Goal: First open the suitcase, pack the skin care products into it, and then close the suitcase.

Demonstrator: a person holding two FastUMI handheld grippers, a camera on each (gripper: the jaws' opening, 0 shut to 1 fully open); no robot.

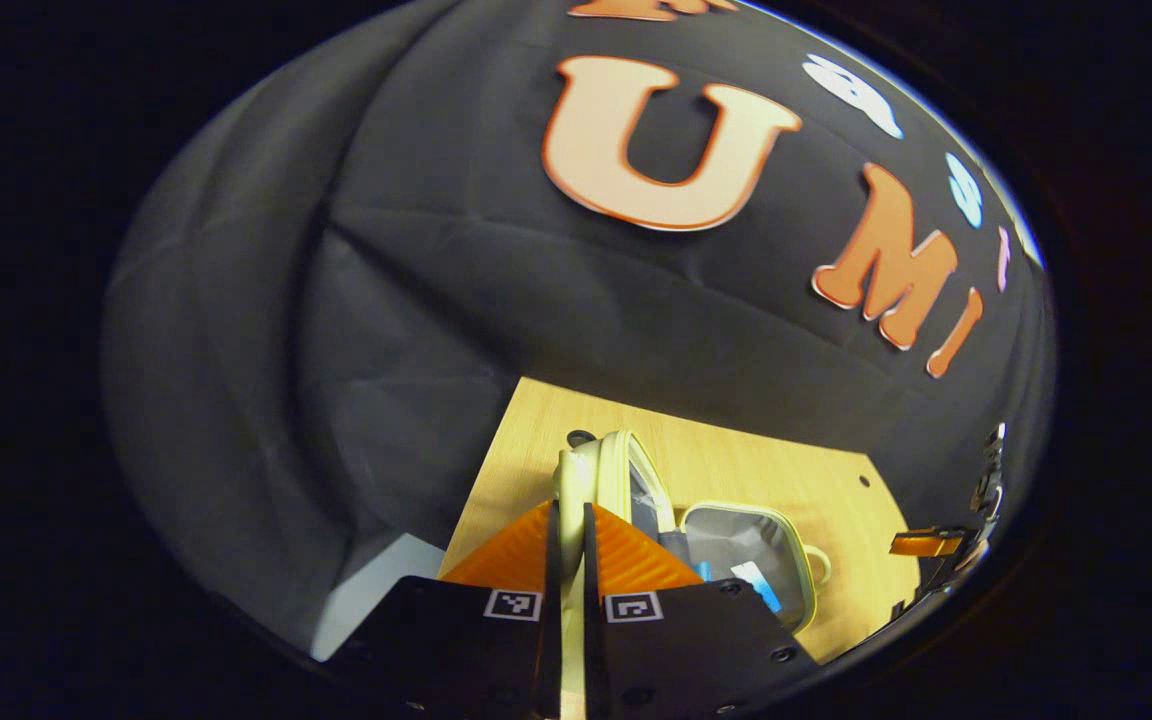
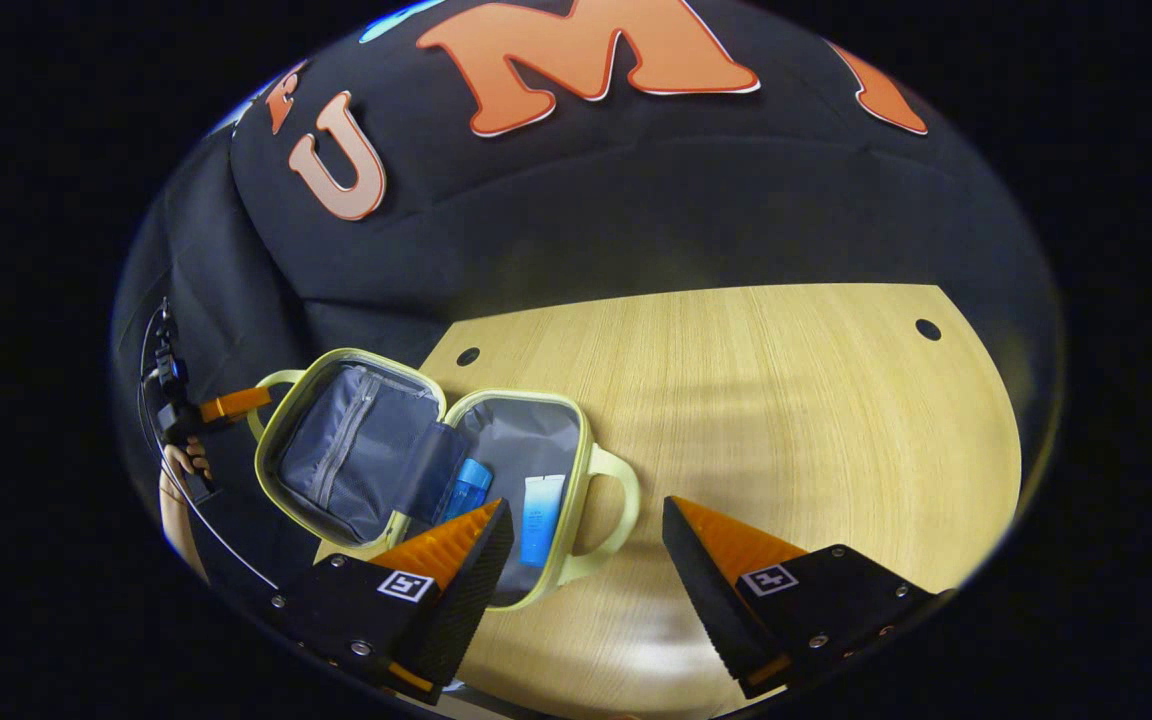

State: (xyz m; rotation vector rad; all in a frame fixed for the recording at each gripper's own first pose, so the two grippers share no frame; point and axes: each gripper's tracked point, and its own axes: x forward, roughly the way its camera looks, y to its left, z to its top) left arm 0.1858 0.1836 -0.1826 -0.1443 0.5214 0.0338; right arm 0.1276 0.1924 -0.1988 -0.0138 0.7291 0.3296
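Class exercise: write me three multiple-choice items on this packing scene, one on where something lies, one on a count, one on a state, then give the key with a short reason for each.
1. Where does the pale blue skin care tube lie?
A. On the bare wooden table
B. Inside the open pale yellow-green suitcase, in the half by the right claw
C. In the right claw

2. How many skin care products show inside the suitcase?
A. None
B. Two
C. Five

3. What state is the right claw in?
A. Open, holding nothing
B. Shut on the tube
C. Shut on the suitcase handle

Key: 1 B, the tube rests on the grey lining beside the bright blue bottle. 2 B, only the tube and the bottle are seen there. 3 A, its fingers stand wide apart with nothing between them.
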